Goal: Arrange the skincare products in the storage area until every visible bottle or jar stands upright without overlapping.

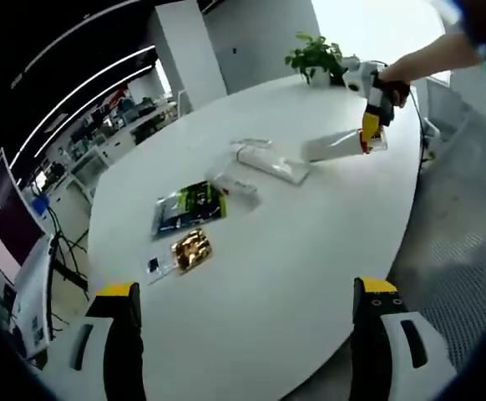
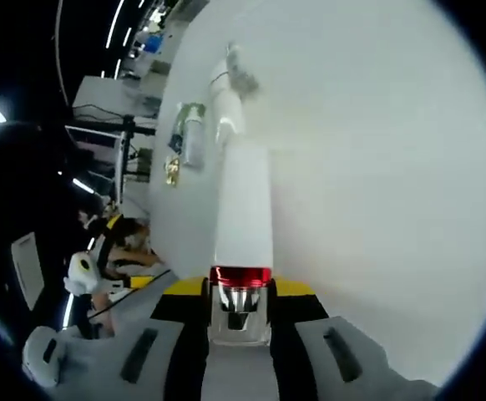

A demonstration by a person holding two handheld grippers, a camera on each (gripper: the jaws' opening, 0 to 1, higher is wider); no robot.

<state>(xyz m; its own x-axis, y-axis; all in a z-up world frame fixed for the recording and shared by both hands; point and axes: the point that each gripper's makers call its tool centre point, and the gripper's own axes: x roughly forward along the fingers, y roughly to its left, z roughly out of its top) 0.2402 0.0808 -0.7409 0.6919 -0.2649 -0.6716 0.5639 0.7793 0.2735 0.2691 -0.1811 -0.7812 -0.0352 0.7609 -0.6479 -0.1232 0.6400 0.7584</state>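
- Right tool [image 2: 240, 311] clamps a white tube [image 2: 243, 213] by its clear cap, tube lying on the table [image 2: 377, 167]
- Left tool [image 1: 247, 313] hovers released, well apart from the tube [image 1: 335, 144]
- Beside the tube lies a white bottle [image 1: 272, 163]; beyond that, a green packet [image 1: 190, 205] and a gold packet [image 1: 191, 248]

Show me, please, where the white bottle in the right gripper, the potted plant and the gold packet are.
white bottle [image 2: 243, 209]: right gripper view, middle of its body.
potted plant [image 1: 314, 57]: left gripper view, its leaves.
gold packet [image 1: 191, 249]: left gripper view, centre of the foil.
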